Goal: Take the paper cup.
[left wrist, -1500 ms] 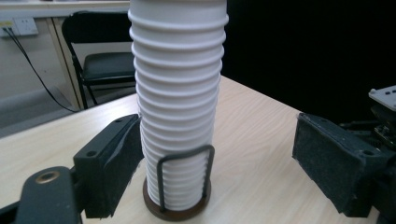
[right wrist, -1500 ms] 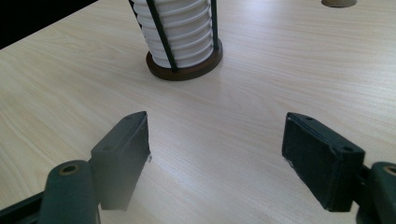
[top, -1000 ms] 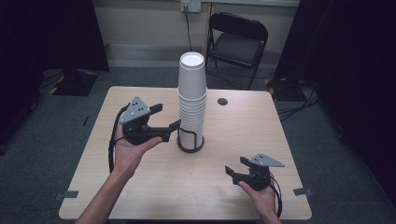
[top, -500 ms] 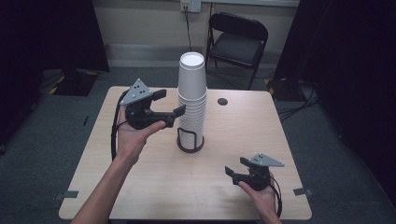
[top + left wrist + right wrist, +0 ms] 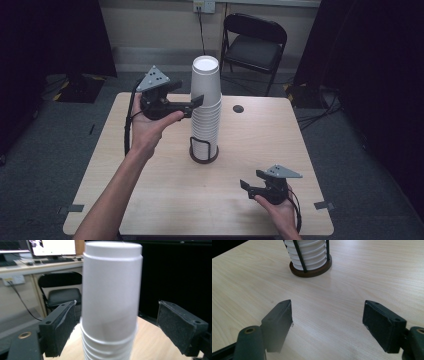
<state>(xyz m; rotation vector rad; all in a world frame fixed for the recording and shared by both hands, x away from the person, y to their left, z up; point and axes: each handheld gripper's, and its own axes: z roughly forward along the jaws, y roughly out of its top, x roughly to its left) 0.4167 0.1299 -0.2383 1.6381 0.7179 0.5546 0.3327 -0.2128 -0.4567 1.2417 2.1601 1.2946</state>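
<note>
Two hand-held grippers are at work over the worktop (image 5: 150, 190). Nearest, the right hand-held gripper (image 5: 246, 184) rests low by the worktop's near right edge, jaws spread wide with nothing but bare wood between them (the right gripper view looks past them to the holder (image 5: 310, 268)). Farther in, the cup stack (image 5: 205, 105) stands upright in that dark round holder at mid-worktop. The left hand-held gripper (image 5: 197, 100) is raised level with the stack's upper part; its jaws, just opened, flank the top cup (image 5: 111, 290) without pressing it. Beyond stands a chair (image 5: 255, 42).
</note>
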